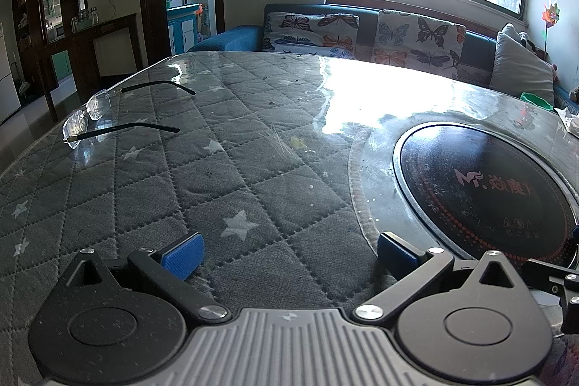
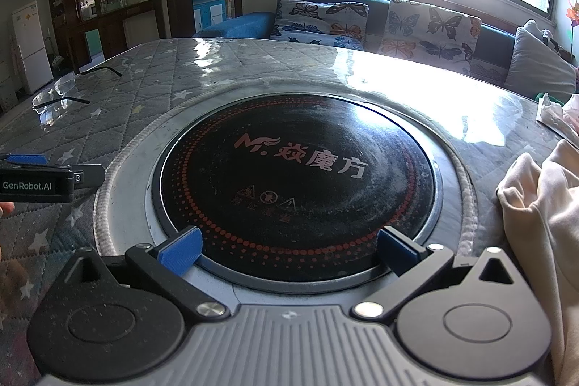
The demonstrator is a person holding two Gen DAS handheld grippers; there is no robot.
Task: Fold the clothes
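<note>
A cream-coloured garment (image 2: 539, 216) lies crumpled at the right edge of the right wrist view, on the table to the right of my right gripper. My right gripper (image 2: 289, 252) is open and empty, low over the round black cooktop (image 2: 296, 176). My left gripper (image 1: 289, 255) is open and empty over the grey quilted table cover (image 1: 181, 176), left of the cooktop (image 1: 488, 190). The left gripper also shows from the side in the right wrist view (image 2: 47, 178). The garment is not in the left wrist view.
Rimless glasses (image 1: 94, 113) lie unfolded at the table's far left, also in the right wrist view (image 2: 58, 94). Crumpled white paper or plastic (image 2: 557, 118) sits at the far right. A sofa with butterfly cushions (image 1: 362, 31) stands behind the table, under a window.
</note>
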